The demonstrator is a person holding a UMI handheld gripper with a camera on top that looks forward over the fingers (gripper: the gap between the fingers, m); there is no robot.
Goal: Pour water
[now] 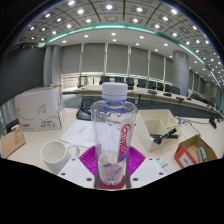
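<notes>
A clear plastic water bottle with a white cap and a red-lettered label, too small to be read, is clamped upright between the pink pads of the hand-held gripper. A white mug is seen on the pale tabletop just beside the fingers, with a white box beyond it. An office room with ceiling lights is seen behind.

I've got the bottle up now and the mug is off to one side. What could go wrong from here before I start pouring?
1. The bottle still has its cap on; tipping pours nothing.
2. The pink pads grip low on a tall bottle, so it may swing or slip when tilted.
3. The white mug sits beside the gripper, close to papers; spills would wet them.
</notes>
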